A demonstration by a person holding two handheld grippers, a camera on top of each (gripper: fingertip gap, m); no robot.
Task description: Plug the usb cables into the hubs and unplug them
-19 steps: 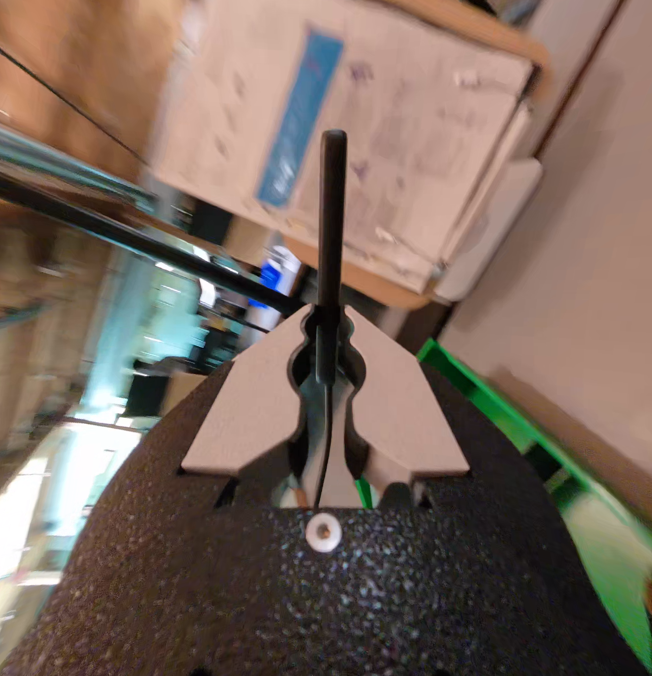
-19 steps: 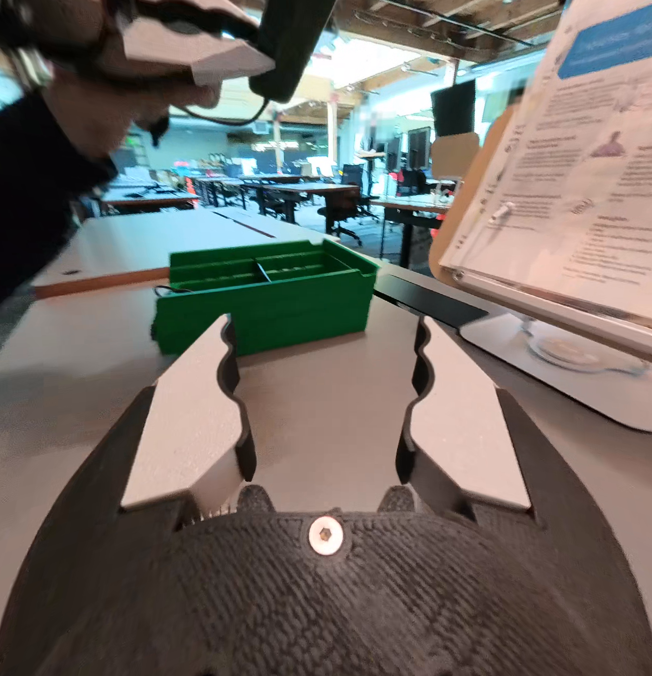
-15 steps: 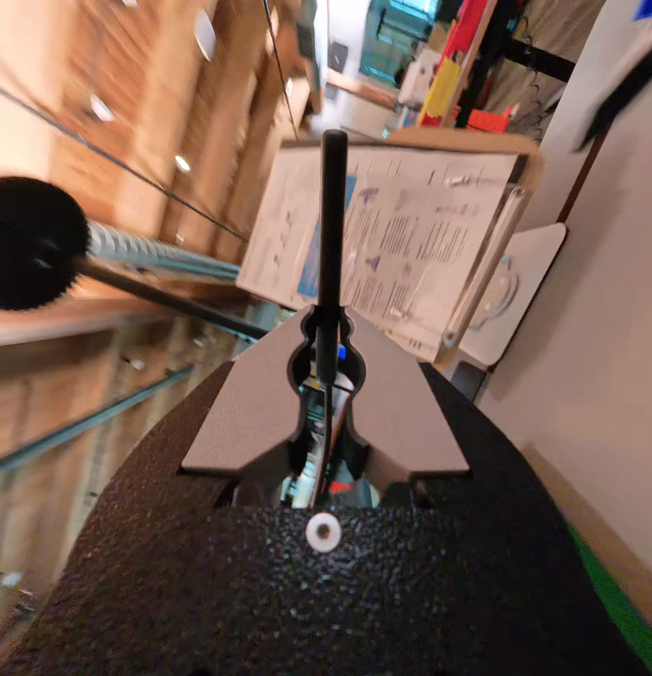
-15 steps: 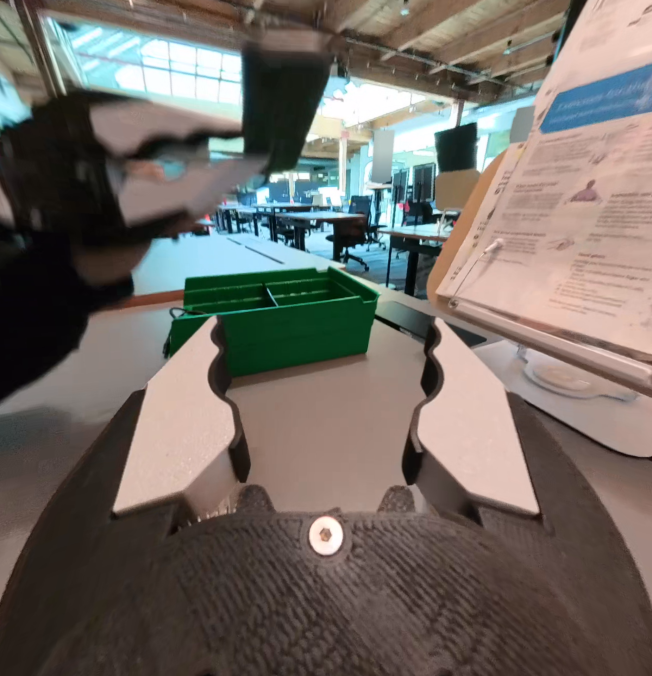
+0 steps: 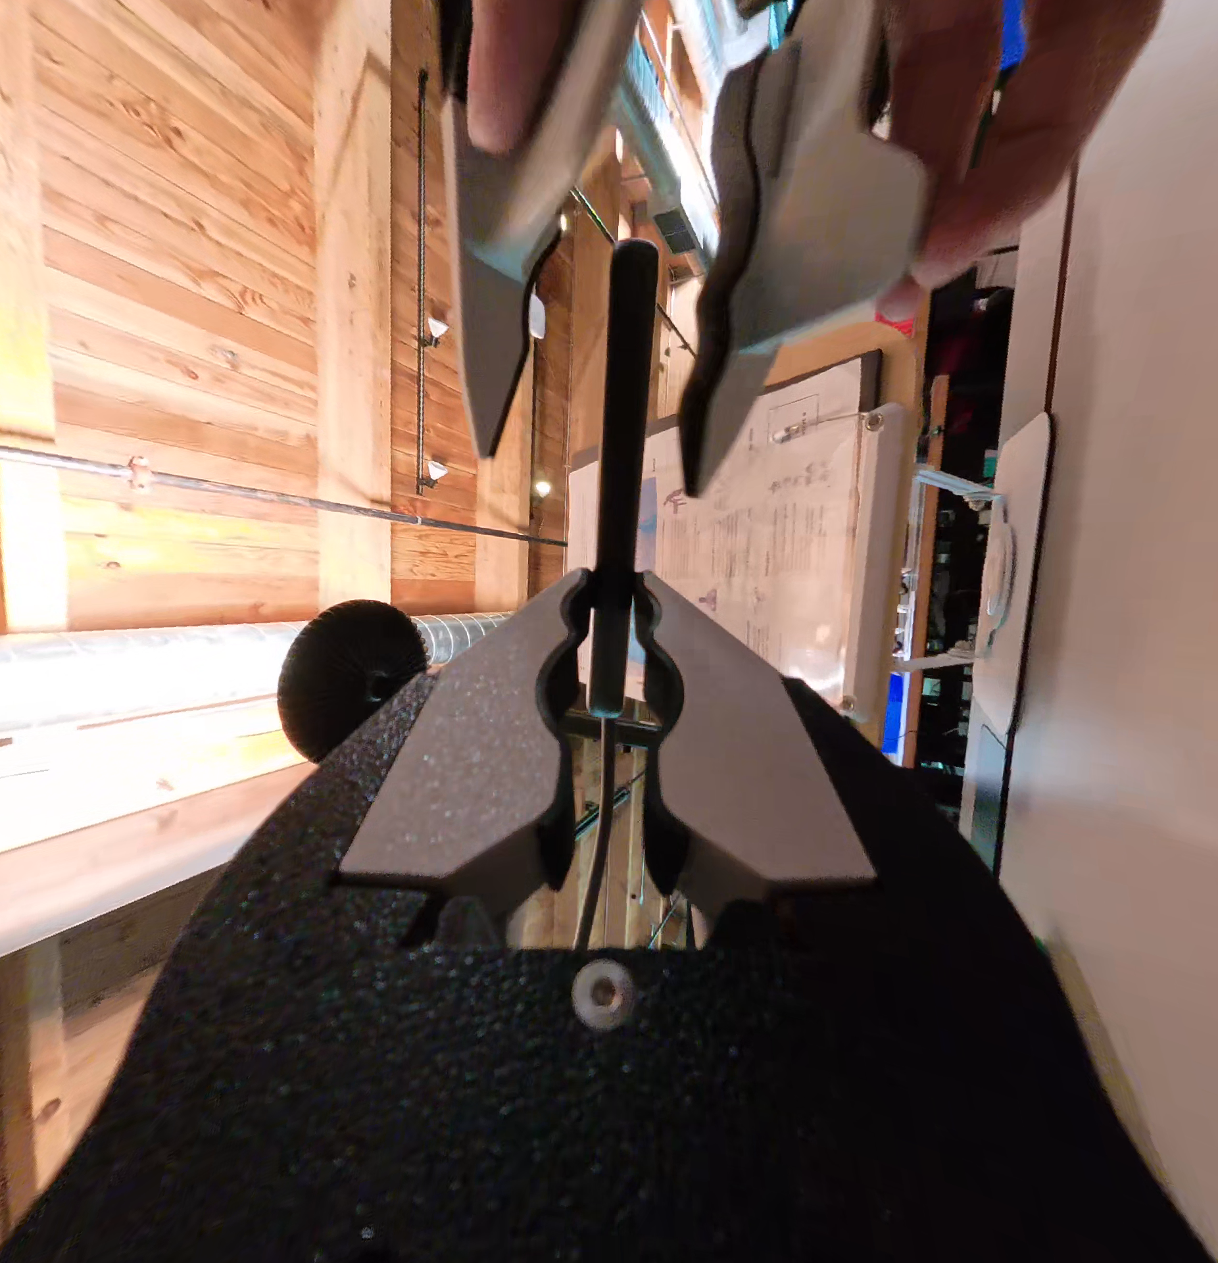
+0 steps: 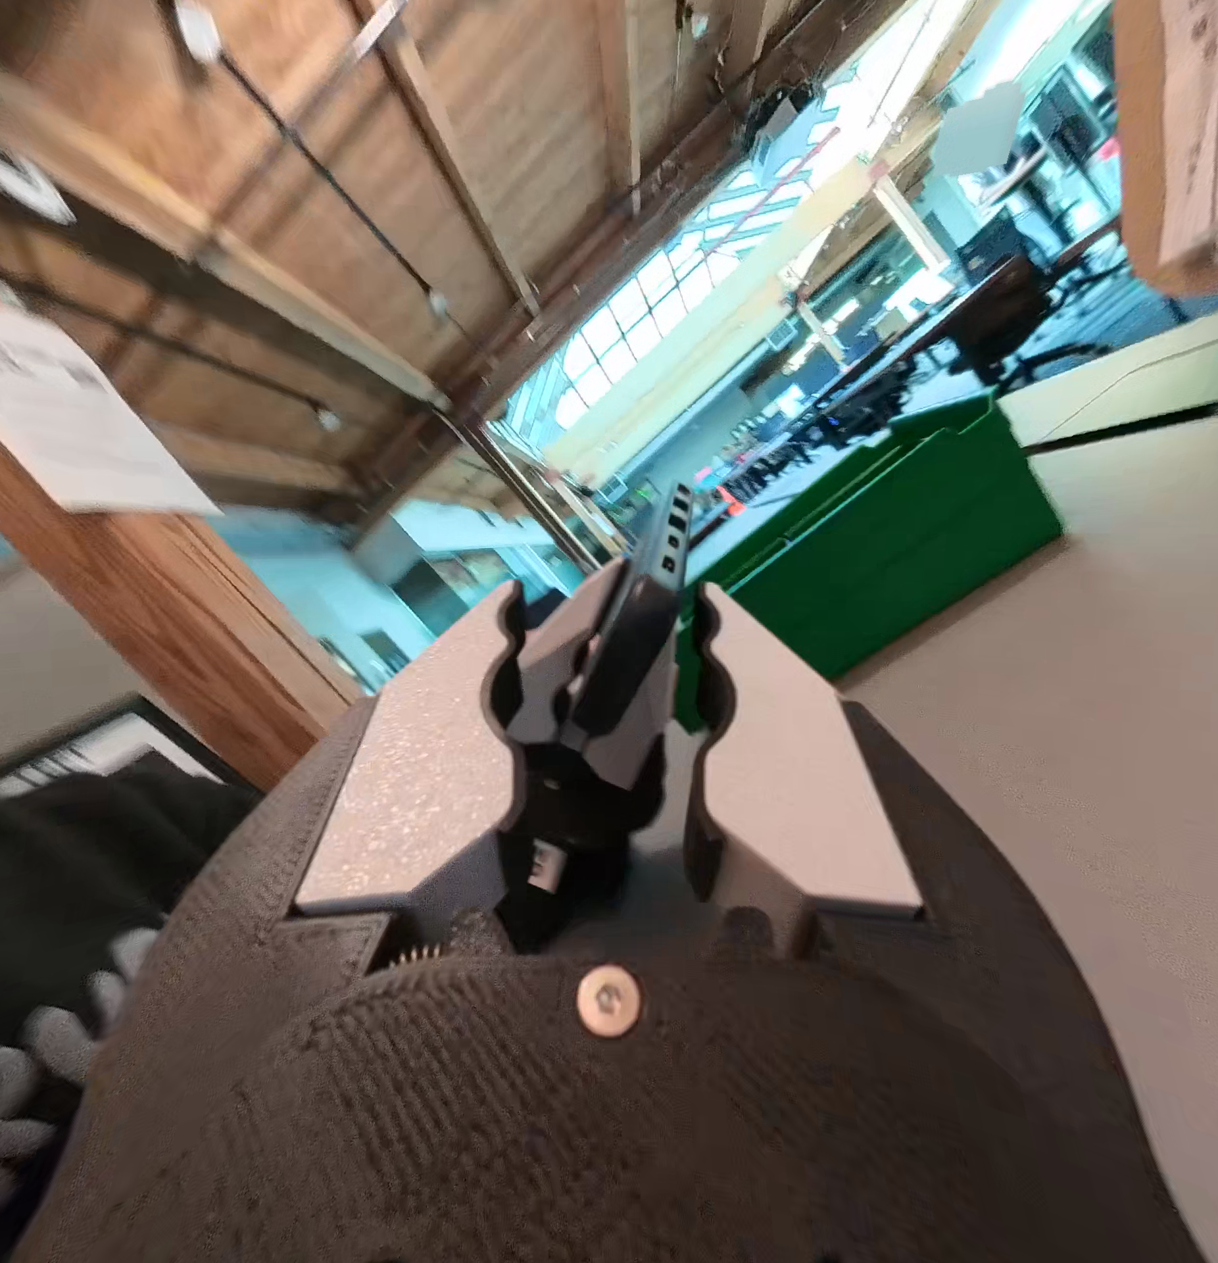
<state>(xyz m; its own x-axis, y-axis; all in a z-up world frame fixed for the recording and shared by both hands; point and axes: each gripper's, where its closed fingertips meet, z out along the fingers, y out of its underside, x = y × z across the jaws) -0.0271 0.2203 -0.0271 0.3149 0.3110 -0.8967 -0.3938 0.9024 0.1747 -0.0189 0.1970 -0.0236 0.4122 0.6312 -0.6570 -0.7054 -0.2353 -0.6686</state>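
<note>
Wooden ceiling planks and a silver duct fill the left wrist view; camera is tilted steeply, so the pale surface runs up the right edge. A document stand with a printed sheet stands on that surface.

Left gripper: jaws closed on a slim black usb hub, seen edge-on, clamped near its lower end. The hub sticks out forward past the fingertips. A thin dark cable leaves its lower end and runs back between the jaws.

Right gripper: seen from the left wrist view coming in from above, jaws apart, one finger on either side of the hub's free end. No contact visible. A hand wraps the gripper body; motion blur there.

Right wrist view: right gripper jaws spread, with the left gripper and the hub between them. Row of small ports visible along the hub's narrow edge. Green compartment box sits on the surface just behind, to the right. Dark sleeve at lower left. Background blurred: workshop hall with windows.
</note>
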